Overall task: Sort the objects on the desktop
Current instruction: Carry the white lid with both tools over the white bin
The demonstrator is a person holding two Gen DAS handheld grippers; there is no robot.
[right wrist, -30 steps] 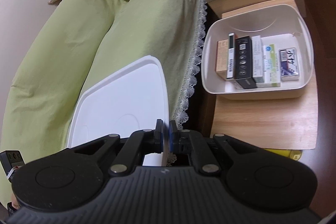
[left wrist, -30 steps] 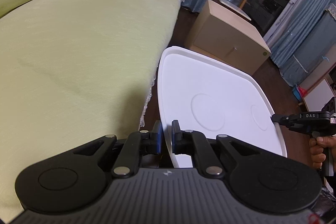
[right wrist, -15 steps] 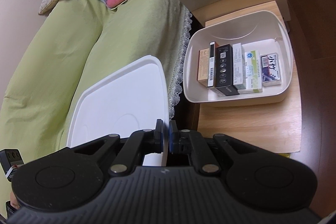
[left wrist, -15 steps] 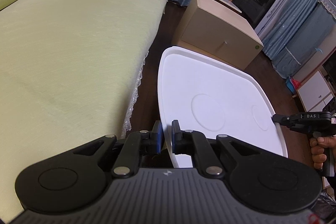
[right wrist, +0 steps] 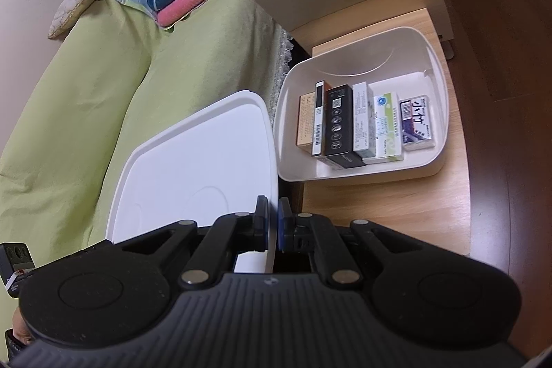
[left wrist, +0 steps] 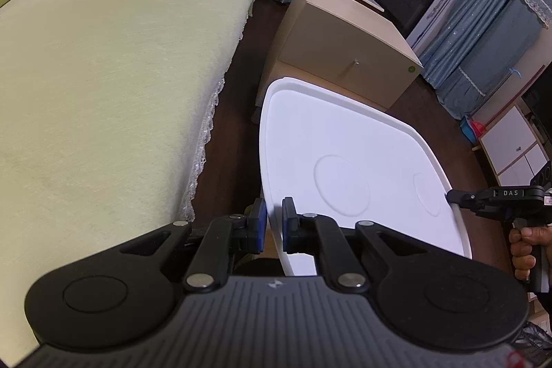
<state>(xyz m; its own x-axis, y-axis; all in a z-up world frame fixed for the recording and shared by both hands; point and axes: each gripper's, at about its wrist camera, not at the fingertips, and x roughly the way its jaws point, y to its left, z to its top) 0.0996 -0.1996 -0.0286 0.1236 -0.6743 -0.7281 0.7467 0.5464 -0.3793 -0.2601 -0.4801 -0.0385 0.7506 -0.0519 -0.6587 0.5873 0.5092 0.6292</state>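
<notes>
Both claws, left (left wrist: 274, 212) and right (right wrist: 272, 219), stay clamped on the lid (left wrist: 345, 154), which has shifted right toward the bin (right wrist: 362, 168).

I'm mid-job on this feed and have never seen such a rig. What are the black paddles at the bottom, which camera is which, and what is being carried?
The black shapes are handheld two-finger grippers, one in each of a person's hands, each with a fisheye camera looking along its fingers. In the left wrist view the left gripper is shut on one edge of a white lid; the right gripper clamps the opposite edge, with the person's hand below it. In the right wrist view the right gripper pinches that lid beside a white bin of small boxes on a wooden table. A green-covered sofa lies alongside.
</notes>
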